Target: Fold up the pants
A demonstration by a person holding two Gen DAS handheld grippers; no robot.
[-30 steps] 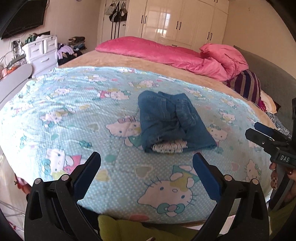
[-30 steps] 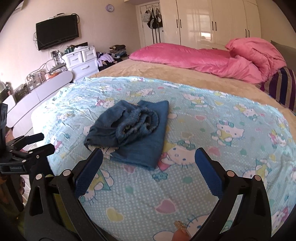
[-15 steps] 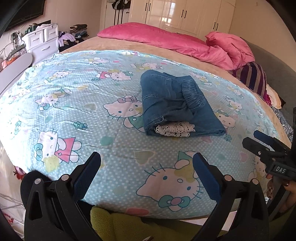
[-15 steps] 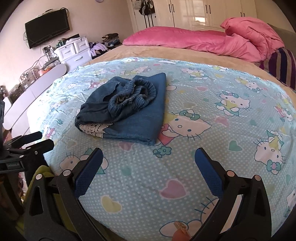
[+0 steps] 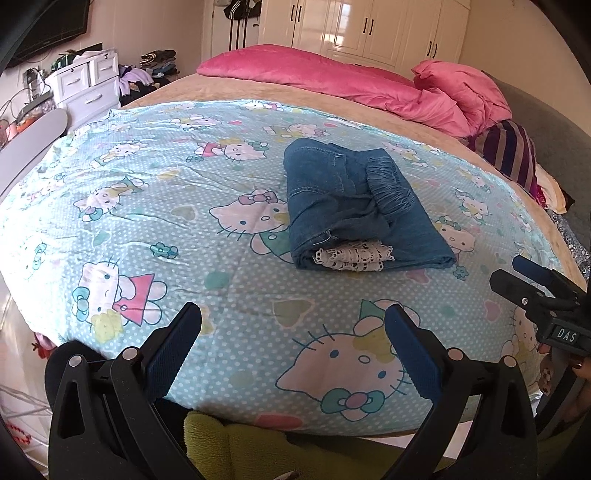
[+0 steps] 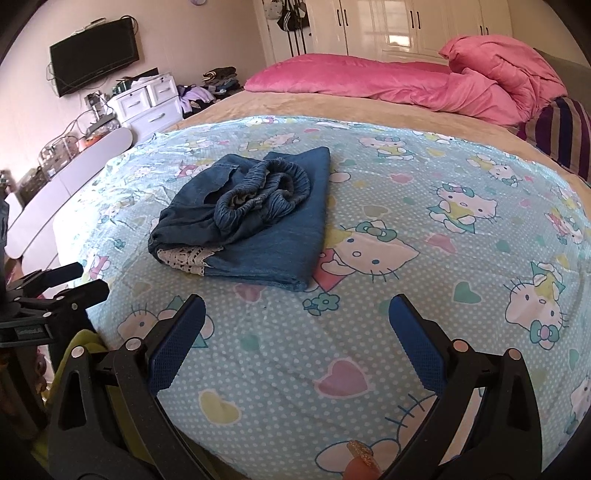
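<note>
Pants lie folded into a compact denim bundle on the cartoon-cat sheet that covers the near half of the bed, with the gathered waistband on top and a strip of white lace showing at the near edge. At the far left of the room a white dresser stands against the wall under a dark TV, with a heap of clothes beside it. The left tool hovers over the near edge of the sheet, its blue-padded fingers wide apart and gripping nothing; the pants sit ahead of it and slightly to the right, well apart from the pads. In the right wrist view the bundle lies left of centre, and the left tool shows at the left margin. The right tool also hangs above the sheet with its fingers spread and empty, the pants ahead and to its left, not touching. In the left wrist view it appears at the right margin beside the bed's edge. A pink duvet is bunched along the head of the bed, a striped cushion lies to its right, and white wardrobes line the back wall.
</note>
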